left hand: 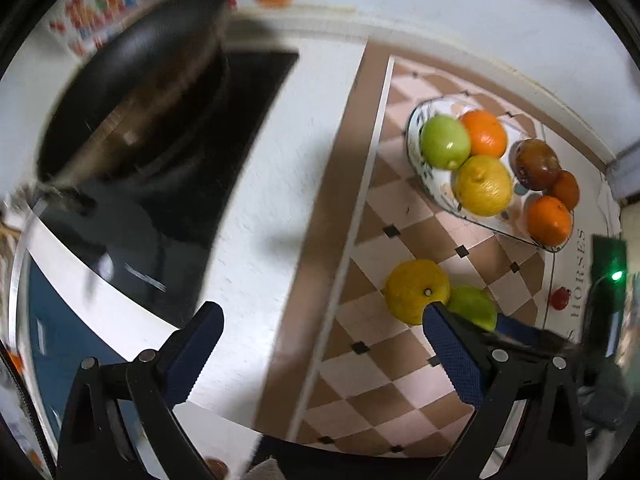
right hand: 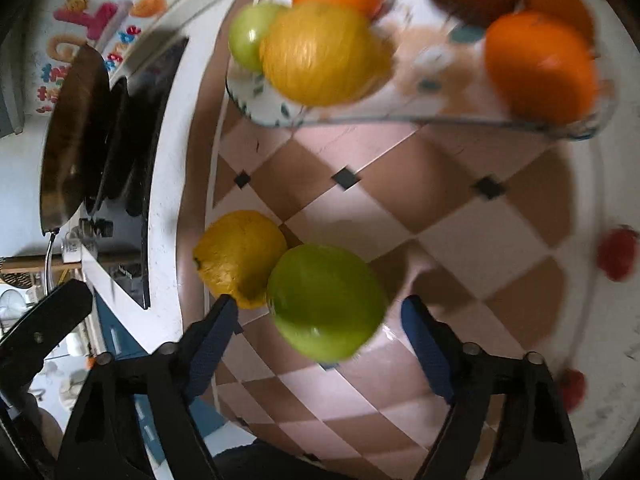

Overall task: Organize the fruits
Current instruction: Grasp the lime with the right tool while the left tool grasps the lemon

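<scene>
A patterned oval plate [left hand: 430, 178] [right hand: 440, 80] on a checkered mat holds several fruits: a green apple [left hand: 444, 142], a lemon [left hand: 483, 185], oranges [left hand: 484, 133] and a dark red fruit [left hand: 536, 164]. A loose lemon [left hand: 416, 291] [right hand: 239, 256] and a loose green apple [left hand: 474, 307] [right hand: 326, 300] lie touching on the mat in front of the plate. My right gripper [right hand: 320, 314] is open, its fingers on either side of the loose green apple. My left gripper [left hand: 322, 316] is open and empty over the white counter, left of the loose lemon.
A black pan [left hand: 132, 100] [right hand: 74, 140] sits on a dark cooktop [left hand: 168, 208] at the left. The checkered mat [left hand: 400, 380] has a brown border. Colourful stickers [right hand: 100, 20] cover the wall behind. A small red object [right hand: 618, 252] lies at the right.
</scene>
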Motion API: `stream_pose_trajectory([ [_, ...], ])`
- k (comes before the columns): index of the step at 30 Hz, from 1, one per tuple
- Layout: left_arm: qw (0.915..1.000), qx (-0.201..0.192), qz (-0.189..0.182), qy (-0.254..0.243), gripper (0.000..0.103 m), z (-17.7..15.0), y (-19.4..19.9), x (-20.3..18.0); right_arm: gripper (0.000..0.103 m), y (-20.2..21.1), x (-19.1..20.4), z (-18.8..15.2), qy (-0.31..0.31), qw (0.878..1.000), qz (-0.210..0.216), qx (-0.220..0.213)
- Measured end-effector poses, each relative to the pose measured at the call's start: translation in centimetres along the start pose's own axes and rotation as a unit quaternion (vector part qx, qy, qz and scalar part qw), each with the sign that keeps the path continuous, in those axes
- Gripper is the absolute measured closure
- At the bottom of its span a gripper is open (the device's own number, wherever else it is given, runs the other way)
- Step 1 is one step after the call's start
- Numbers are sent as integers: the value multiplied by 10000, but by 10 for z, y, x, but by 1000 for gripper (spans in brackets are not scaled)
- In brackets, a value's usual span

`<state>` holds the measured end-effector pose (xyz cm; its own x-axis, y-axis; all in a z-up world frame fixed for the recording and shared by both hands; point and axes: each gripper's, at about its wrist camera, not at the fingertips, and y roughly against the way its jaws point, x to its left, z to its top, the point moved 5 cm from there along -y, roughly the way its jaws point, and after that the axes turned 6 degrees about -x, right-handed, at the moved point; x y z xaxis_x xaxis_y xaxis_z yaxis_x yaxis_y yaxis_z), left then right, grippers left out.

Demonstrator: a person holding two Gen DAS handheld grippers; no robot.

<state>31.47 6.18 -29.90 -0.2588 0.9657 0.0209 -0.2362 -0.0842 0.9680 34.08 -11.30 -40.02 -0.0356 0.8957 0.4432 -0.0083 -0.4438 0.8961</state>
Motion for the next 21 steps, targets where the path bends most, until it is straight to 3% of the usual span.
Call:
stream_pose_trajectory([
  [1, 9999, 131, -73, 73, 1, -1, -7, -1, 25, -4, 0, 1, -36, 9998, 185, -23],
  [3, 9992, 326, -158, 169, 1, 0, -20, -6, 39, -1, -2, 2, 43, 9998, 149, -133],
  [10, 9963, 784, -360, -42, 1, -2, -56, -36, 40, 18, -30, -8, 323, 9987, -387, -109],
  [17, 9913, 988, -526, -694, 3, -12, -86, -78, 40, 48, -64, -16, 91, 9978, -612, -221],
  [19, 9909, 931, -558, -794, 30, -13, -88, -83, 40, 48, -69, -15, 8, 9978, -614, -243],
  [21, 9905, 938, -514, -864, 46, -14, -91, -87, 39, 47, -72, -15, -67, 9979, -591, -236],
])
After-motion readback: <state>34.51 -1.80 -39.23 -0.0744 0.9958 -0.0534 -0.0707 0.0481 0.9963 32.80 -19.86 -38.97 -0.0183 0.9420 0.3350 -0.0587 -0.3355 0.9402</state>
